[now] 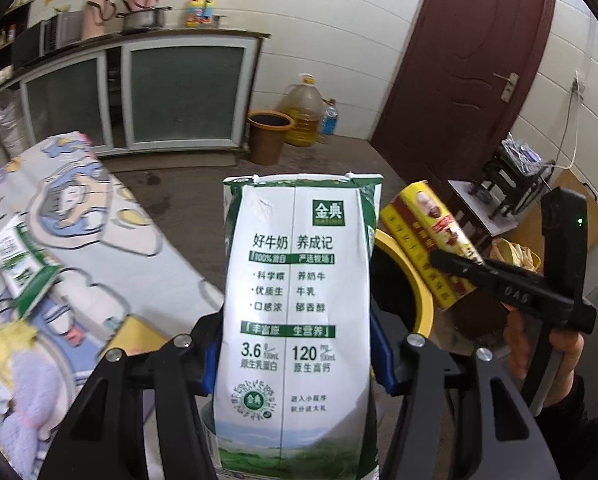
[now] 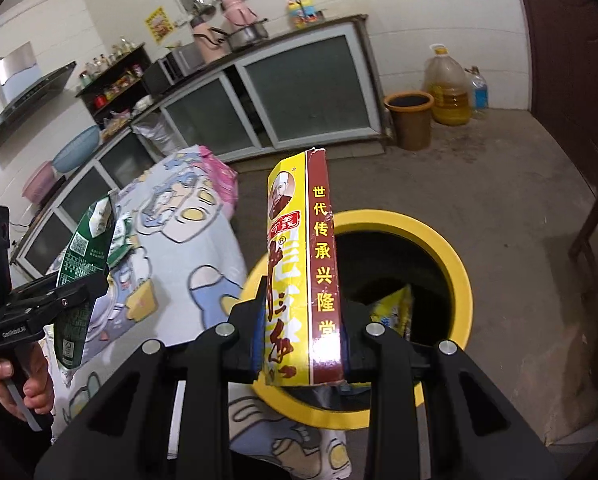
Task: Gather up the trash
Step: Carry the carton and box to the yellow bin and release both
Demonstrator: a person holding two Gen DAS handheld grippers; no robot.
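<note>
My left gripper [image 1: 299, 356] is shut on a white and green milk carton [image 1: 299, 280], held upright between the blue pads. To its right, my right gripper [image 1: 453, 266] grips a yellow and red cardboard box [image 1: 423, 224]. In the right wrist view that gripper [image 2: 303, 346] is shut on the box [image 2: 303, 272], just over the near rim of a yellow trash bin [image 2: 455, 264]. A yellow wrapper [image 2: 395, 308] lies inside the bin. At the left edge, the left gripper [image 2: 75, 292] carries the carton [image 2: 85, 256] above the table.
A table with a cartoon-print cloth [image 1: 111, 248] stands left of the bin, with another milk carton [image 1: 23, 268] and scraps on it. A brown bucket [image 1: 269, 136], an oil jug [image 1: 303, 114], a dark red door [image 1: 467, 64] and a loaded stool [image 1: 511, 184] stand beyond.
</note>
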